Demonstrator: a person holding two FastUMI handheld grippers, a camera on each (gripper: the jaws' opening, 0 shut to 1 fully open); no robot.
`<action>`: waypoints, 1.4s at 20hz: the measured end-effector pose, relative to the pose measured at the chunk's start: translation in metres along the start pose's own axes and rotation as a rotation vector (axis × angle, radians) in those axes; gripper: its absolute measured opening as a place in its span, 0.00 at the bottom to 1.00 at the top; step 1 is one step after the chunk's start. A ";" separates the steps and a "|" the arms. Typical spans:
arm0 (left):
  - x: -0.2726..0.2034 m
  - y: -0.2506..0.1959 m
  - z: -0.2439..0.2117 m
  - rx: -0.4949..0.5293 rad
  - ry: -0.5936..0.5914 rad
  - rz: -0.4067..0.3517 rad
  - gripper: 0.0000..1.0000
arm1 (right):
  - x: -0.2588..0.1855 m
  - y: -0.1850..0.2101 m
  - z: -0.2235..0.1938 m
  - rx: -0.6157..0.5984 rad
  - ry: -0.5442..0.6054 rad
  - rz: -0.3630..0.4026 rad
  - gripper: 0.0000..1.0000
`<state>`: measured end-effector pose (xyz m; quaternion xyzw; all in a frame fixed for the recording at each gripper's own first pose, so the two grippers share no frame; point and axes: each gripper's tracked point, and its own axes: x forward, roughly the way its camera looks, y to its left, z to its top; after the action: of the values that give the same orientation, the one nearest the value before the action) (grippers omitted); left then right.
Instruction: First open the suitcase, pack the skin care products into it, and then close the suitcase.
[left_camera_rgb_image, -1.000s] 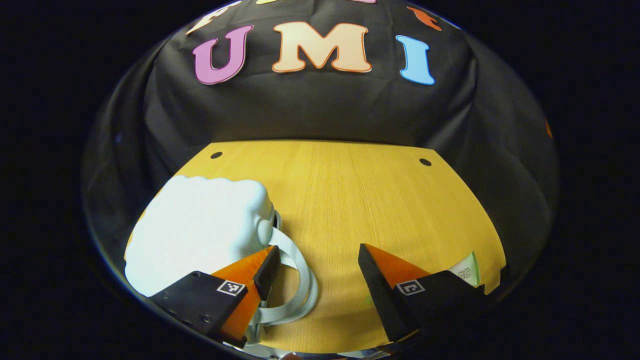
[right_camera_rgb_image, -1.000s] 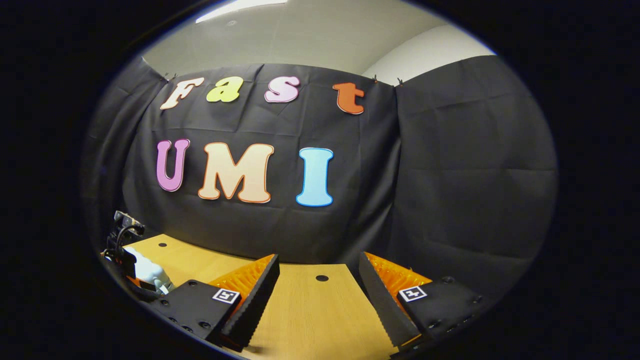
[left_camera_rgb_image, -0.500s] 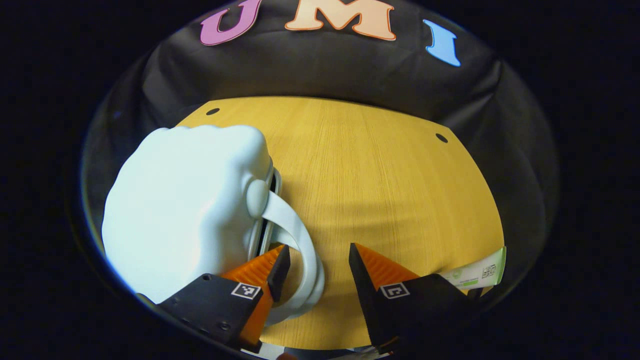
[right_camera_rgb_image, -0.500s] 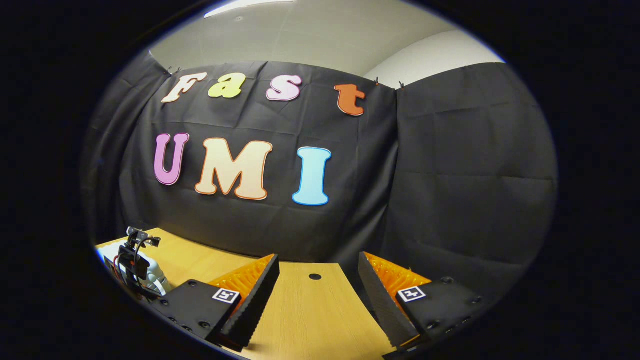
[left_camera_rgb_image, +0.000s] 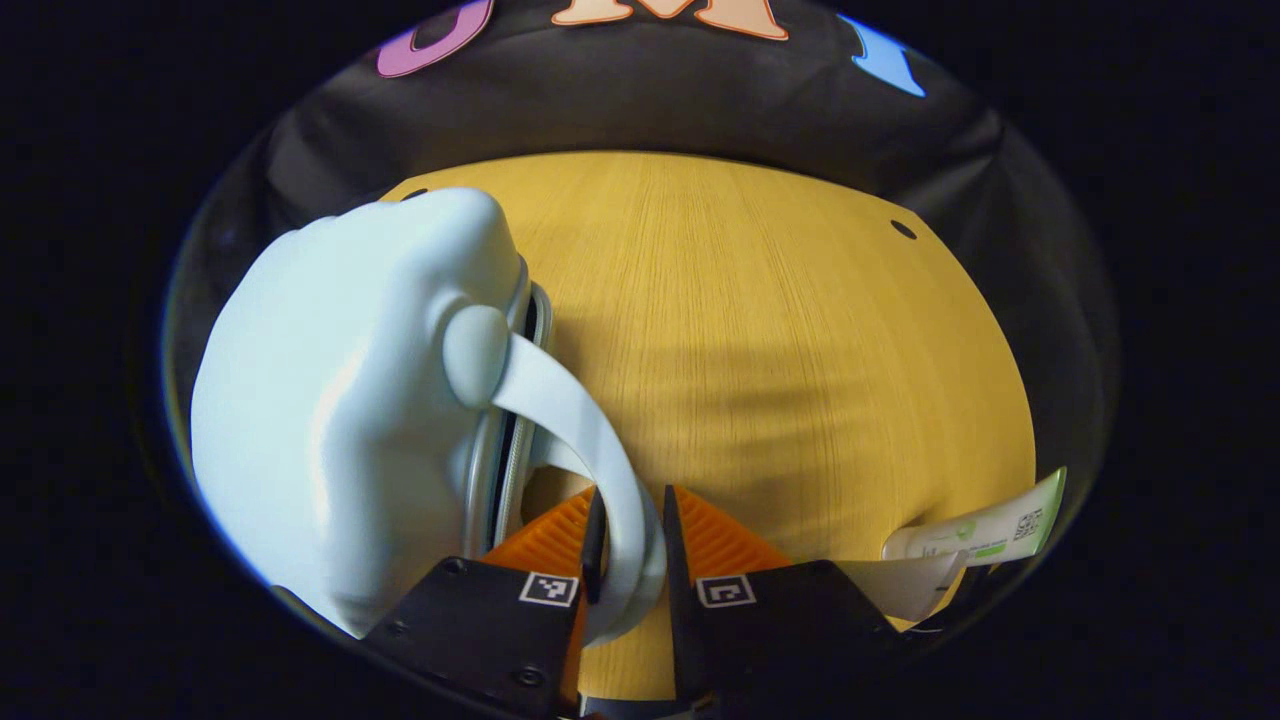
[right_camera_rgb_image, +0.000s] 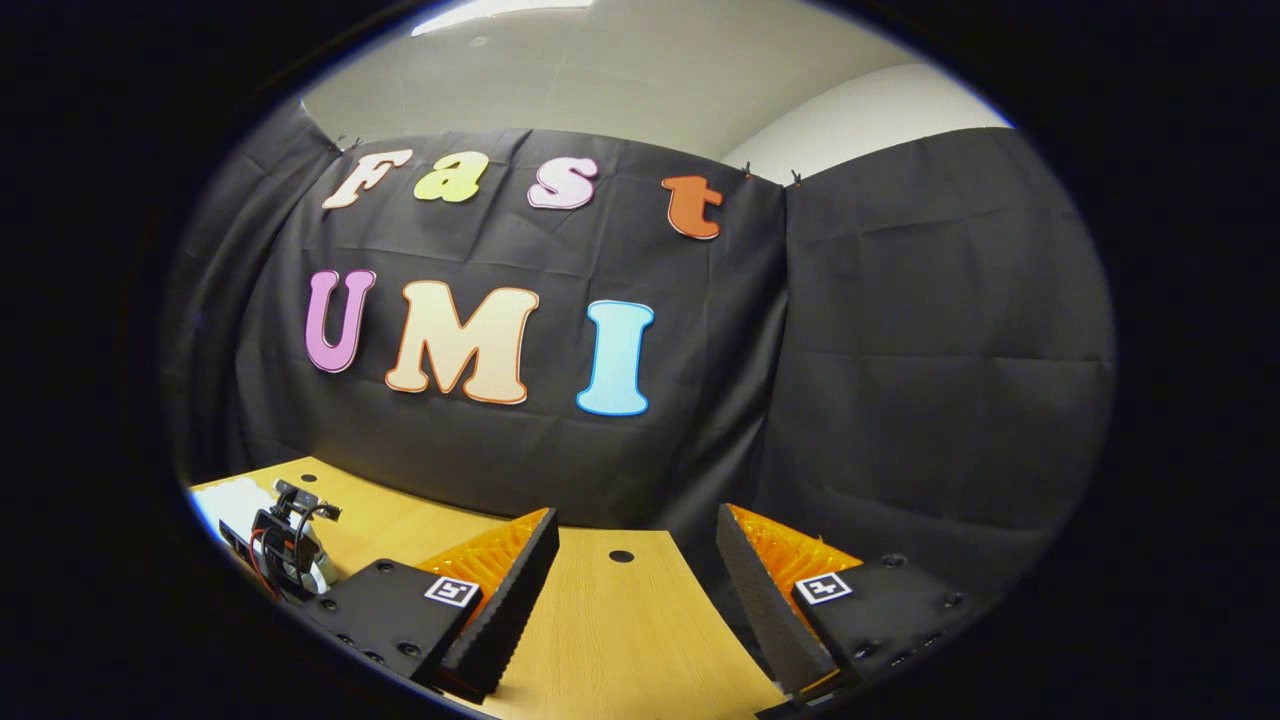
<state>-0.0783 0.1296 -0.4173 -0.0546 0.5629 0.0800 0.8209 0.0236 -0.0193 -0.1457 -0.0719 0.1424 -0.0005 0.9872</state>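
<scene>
The suitcase (left_camera_rgb_image: 340, 420) is a small, pale blue-white thing with a soft bumpy, cloud-like shell, sitting on the left side of the yellow wooden table (left_camera_rgb_image: 780, 330) in the left gripper view. You can see the zipper seam running along its edge, and it looks zipped up, lid not lifted. A flat loop handle (left_camera_rgb_image: 590, 450) in the same pale colour comes off a round boss on its side and arcs down toward the camera.

The left gripper (left_camera_rgb_image: 628, 540) is low, right beside the case, with its two fingers squeezed in on that handle strap, one on each side, so it's clamped on the handle. Off to the right near the table edge lies a white and green skincare tube (left_camera_rgb_image: 975, 535), flat on the wood.

The right gripper (right_camera_rgb_image: 630, 590) is held up well away from the case, pointing at the booth wall, jaws wide apart with nothing between them. In the right gripper view the suitcase is a pale patch at far left.
</scene>
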 end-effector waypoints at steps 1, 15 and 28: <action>0.000 -0.001 0.000 0.023 0.007 -0.006 0.26 | -0.002 -0.002 -0.001 0.007 -0.004 0.005 0.98; -0.097 0.008 0.056 0.179 -0.126 0.066 0.03 | -0.009 0.051 -0.003 0.125 -0.054 0.196 0.99; -0.208 0.147 0.137 0.122 -0.330 -0.099 0.03 | -0.009 0.152 0.032 0.112 -0.070 0.068 0.98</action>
<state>-0.0547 0.2841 -0.1738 -0.0183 0.4208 0.0130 0.9069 0.0208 0.1360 -0.1343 -0.0115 0.1101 0.0277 0.9935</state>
